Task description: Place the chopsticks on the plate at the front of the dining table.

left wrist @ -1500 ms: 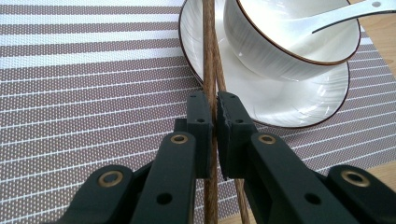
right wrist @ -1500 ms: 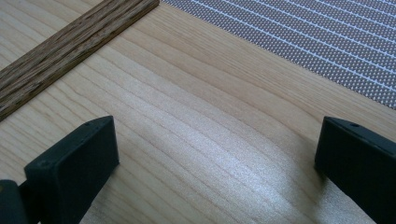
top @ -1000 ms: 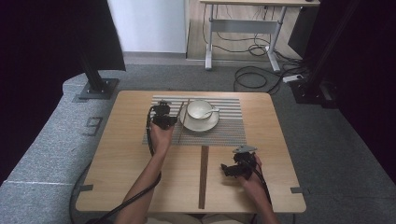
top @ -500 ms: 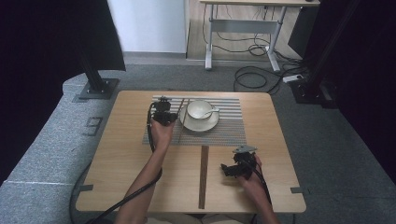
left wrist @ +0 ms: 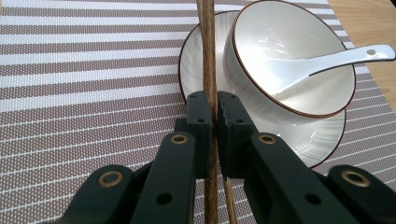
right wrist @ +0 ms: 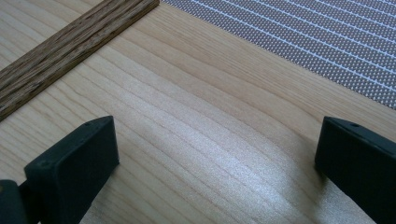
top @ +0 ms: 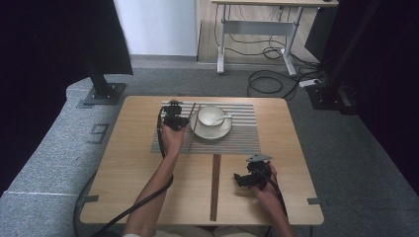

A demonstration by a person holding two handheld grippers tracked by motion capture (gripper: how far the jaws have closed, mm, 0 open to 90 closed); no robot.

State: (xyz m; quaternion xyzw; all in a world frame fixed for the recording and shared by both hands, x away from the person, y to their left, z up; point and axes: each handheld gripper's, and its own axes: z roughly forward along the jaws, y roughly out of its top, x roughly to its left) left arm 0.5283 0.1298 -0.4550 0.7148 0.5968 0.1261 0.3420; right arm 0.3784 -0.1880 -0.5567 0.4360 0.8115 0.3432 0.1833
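A white bowl [left wrist: 289, 60] with a white spoon [left wrist: 327, 58] in it stands on a white saucer [left wrist: 196, 56], on a striped placemat [left wrist: 84, 70]. My left gripper [left wrist: 213, 105] is shut on a brown wooden chopstick [left wrist: 207, 46] that runs along the saucer's left rim. A second chopstick [left wrist: 229, 200] shows just below the jaws. In the high view the left gripper [top: 174, 118] sits left of the bowl [top: 211, 116], with the chopsticks [top: 191, 129] between them. My right gripper [top: 244, 178] rests low at the front right, open over bare wood [right wrist: 219, 140], nothing between its jaws.
A dark wooden strip [top: 215, 187] is set into the tabletop [top: 123, 163], running from the placemat [top: 242, 140] toward the front edge; it shows beside the right gripper as well, strip [right wrist: 70, 51]. Black cables trail off the front of the table.
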